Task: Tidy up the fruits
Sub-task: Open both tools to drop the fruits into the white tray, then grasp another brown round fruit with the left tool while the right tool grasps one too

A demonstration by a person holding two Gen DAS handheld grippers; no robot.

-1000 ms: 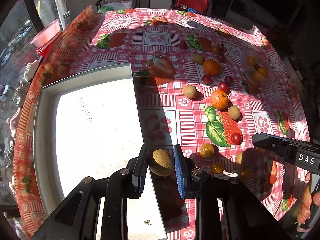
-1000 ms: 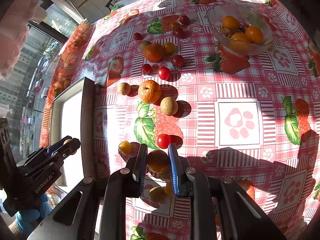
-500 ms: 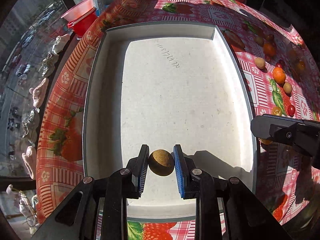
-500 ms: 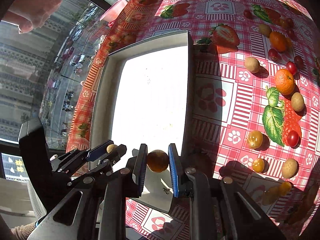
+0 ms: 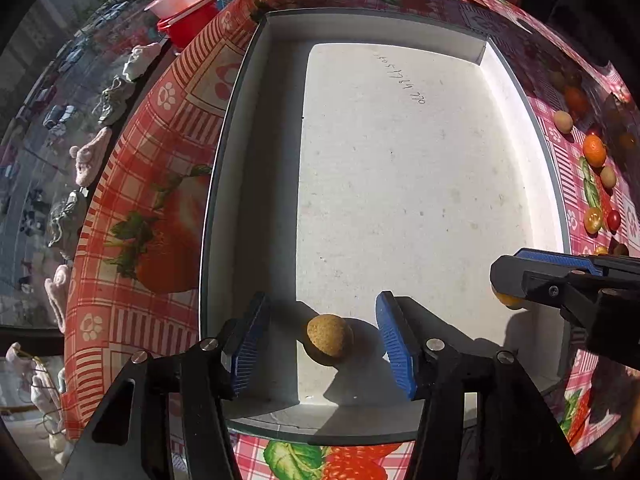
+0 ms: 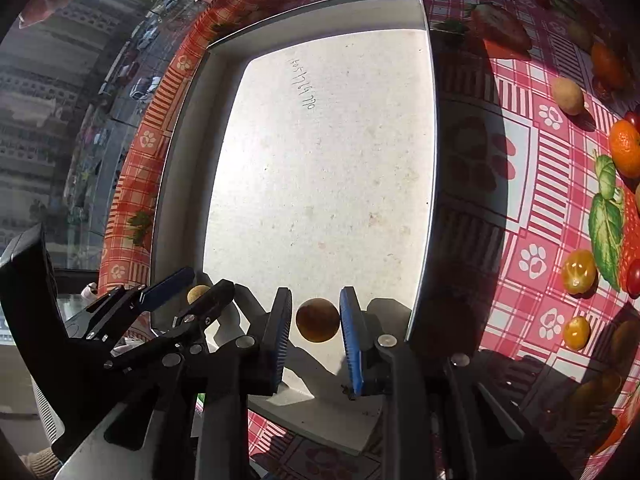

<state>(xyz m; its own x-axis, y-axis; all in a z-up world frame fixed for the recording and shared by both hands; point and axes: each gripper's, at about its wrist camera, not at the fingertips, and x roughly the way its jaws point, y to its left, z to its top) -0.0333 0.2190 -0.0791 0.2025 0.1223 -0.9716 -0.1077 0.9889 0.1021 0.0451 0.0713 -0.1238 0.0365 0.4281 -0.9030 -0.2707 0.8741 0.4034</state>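
A large white tray (image 5: 256, 128) lies on the strawberry tablecloth; it also shows in the right wrist view (image 6: 426, 128). My left gripper (image 5: 322, 338) is open over the tray's near end. A brown kiwi (image 5: 329, 339) rests on the tray floor between its blue pads, touching neither. My right gripper (image 6: 317, 322) is shut on a small orange-brown fruit (image 6: 317, 320) held just above the tray's near end. In the right wrist view the left gripper (image 6: 176, 292) stands to the left with the kiwi (image 6: 197, 293) beside it. The right gripper's finger (image 5: 560, 276) shows in the left wrist view.
Loose fruit lies on the cloth right of the tray: a mandarin (image 6: 625, 148), a pale brown fruit (image 6: 568, 96), yellow tomatoes (image 6: 579, 271) and red cherry tomatoes (image 5: 613, 219). A red bowl (image 5: 186, 12) stands on the windowsill beyond the table's left edge.
My left gripper has opened and let the kiwi go onto the tray floor. My right gripper has carried its fruit from the cloth to over the tray's near end.
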